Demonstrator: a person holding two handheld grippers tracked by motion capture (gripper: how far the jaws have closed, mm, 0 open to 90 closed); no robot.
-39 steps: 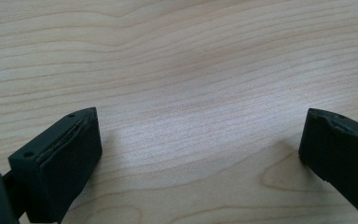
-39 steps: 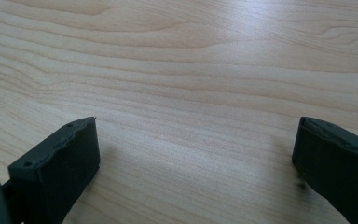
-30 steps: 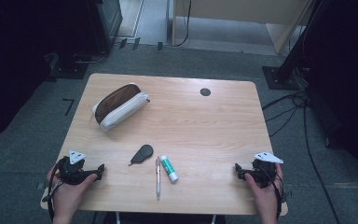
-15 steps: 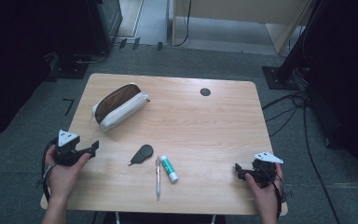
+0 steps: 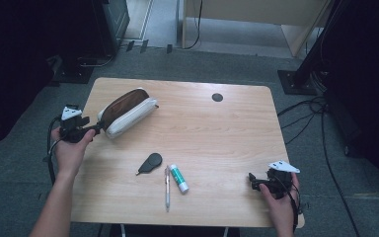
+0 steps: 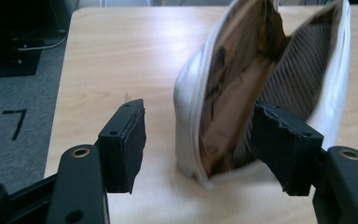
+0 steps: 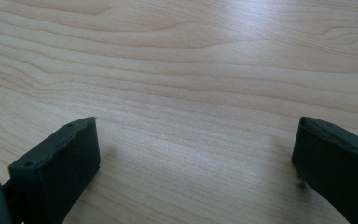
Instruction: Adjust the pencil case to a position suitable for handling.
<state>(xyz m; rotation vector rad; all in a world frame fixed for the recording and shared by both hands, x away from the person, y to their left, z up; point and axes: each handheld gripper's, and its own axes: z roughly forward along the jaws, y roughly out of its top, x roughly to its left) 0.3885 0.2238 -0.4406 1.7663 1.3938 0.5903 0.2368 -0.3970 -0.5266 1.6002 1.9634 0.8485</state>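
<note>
A white zip pouch with a brown lining lies open at the table's back left. My left gripper is at its near end, by the table's left edge. In the left gripper view the pouch gapes toward me. The left gripper has its jaws either side of the pouch's white wall: one outside with a gap, the other at the mouth. These jaws have just been closing, and the pads are not pressing on it. My right gripper rests open at the front right over bare wood.
A black fob-shaped object, a pen and a white tube with a green cap lie at the front middle of the wooden table. A black round grommet sits near the back edge. Cables and dark stands surround the table.
My left hand has lifted from the table's front left corner and travelled away along the left edge to the pouch's end. Its jaws have narrowed. The right hand has stayed put.
</note>
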